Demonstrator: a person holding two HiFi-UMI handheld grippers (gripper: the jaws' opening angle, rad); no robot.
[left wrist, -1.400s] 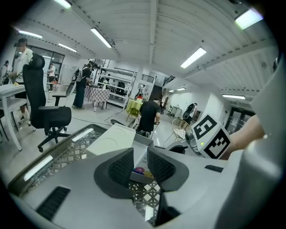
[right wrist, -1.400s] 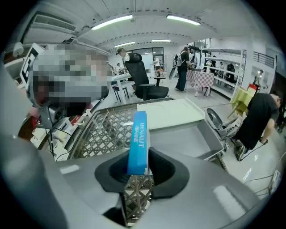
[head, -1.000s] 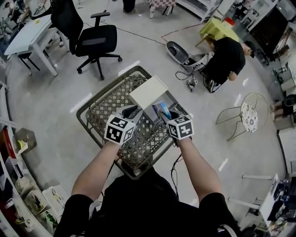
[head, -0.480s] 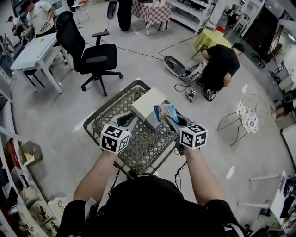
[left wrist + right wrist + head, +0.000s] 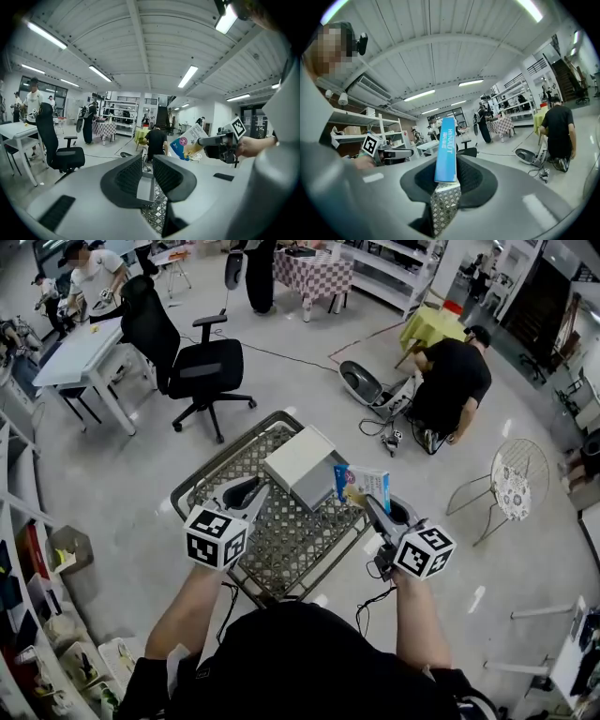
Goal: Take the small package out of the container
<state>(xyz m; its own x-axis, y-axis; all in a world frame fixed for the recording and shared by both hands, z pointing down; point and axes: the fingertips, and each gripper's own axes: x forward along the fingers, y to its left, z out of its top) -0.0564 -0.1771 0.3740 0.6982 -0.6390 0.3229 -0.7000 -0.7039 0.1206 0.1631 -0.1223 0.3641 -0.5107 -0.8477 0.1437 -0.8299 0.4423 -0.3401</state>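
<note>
right gripper (image 5: 362,502) held up over the right side of the wire-mesh cart (image 5: 291,545), its fingers (image 5: 474,182) clamped on the lower end of the small package (image 5: 362,484). package flat, blue and white, standing upright from the grip. in the right gripper view it shows edge-on, a blue spine with white lettering. it hangs in the air, out of the container (image 5: 298,456), just right of the container's right edge as the head view shows it. container white on top with grey sides, sitting on the mesh toward the cart's far side. left gripper (image 5: 266,486) at the container's near left side, its fingers (image 5: 127,177) drawn to a narrow gap, a grey wall of the container filling it from pad to pad. beyond the cart: a black office chair (image 5: 202,367) far left, a person in black (image 5: 455,371) crouched on the floor far right.
</note>
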